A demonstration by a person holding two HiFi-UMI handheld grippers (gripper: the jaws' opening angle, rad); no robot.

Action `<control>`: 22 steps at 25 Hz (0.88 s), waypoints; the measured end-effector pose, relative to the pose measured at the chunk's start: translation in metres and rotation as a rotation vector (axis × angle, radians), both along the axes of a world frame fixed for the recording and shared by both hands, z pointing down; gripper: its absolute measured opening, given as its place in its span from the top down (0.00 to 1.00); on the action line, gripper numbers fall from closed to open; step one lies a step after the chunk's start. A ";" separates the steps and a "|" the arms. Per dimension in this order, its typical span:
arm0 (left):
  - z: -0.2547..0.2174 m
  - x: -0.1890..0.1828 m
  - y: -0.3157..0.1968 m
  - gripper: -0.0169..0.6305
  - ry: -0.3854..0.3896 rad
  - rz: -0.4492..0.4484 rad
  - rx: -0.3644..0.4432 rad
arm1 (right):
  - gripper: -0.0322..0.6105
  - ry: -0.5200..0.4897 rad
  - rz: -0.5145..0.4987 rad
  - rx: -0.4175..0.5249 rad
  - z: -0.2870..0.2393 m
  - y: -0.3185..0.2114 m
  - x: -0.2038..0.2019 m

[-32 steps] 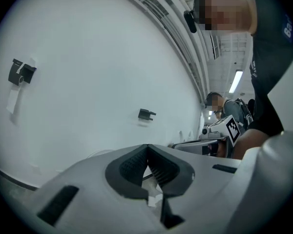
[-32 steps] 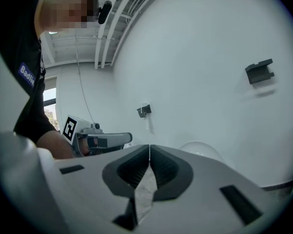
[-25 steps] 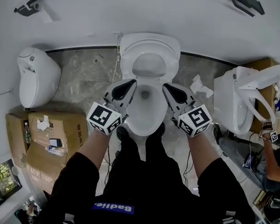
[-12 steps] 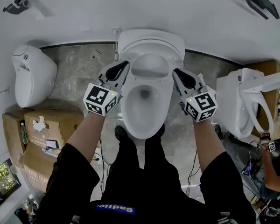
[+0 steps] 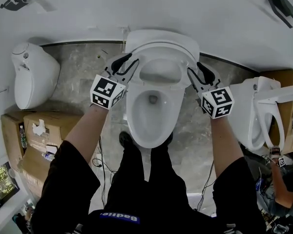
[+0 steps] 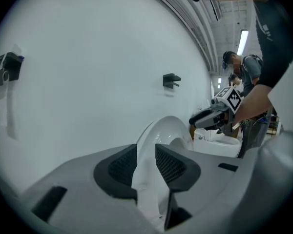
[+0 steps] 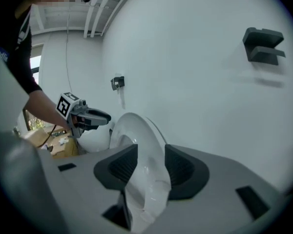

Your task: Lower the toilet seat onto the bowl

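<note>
Toilet seat (image 5: 162, 44) stands raised at the back of the bowl (image 5: 149, 123), close to the wall. Left gripper (image 5: 130, 62) and right gripper (image 5: 199, 68) flank it, one at each side edge. The jaws of both have just been opening and stand apart, each pair straddling the seat's rim, not clamped on it.

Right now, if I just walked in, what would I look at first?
Probably the white toilet in the middle against the wall, its seat tipped up. The left gripper and right gripper sit one on each side of that seat; their jaws have just been opening, with the seat's rim between them. A second toilet stands at the left and a third toilet at the right.
</note>
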State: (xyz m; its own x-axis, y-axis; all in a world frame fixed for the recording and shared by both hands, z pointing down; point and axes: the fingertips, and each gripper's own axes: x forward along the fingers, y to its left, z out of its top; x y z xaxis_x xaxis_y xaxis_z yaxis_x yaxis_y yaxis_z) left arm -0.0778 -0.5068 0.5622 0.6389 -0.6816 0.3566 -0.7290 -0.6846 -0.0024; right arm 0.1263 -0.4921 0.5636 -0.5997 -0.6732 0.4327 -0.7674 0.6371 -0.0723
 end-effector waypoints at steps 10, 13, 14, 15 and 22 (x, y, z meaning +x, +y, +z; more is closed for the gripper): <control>0.037 0.000 -0.026 0.79 -0.151 0.103 0.013 | 0.69 0.171 -0.072 0.065 0.032 -0.021 0.000; 0.044 0.004 -0.029 0.79 -0.176 0.117 0.007 | 0.69 0.213 -0.088 0.092 0.039 -0.022 0.002; 0.045 0.006 -0.029 0.79 -0.184 0.128 0.010 | 0.69 0.224 -0.092 0.100 0.040 -0.023 0.003; 0.046 0.007 -0.030 0.79 -0.191 0.138 0.015 | 0.69 0.235 -0.097 0.107 0.041 -0.024 0.002; 0.045 0.008 -0.025 0.79 -0.192 0.141 0.042 | 0.73 0.284 -0.103 0.149 0.043 -0.025 0.002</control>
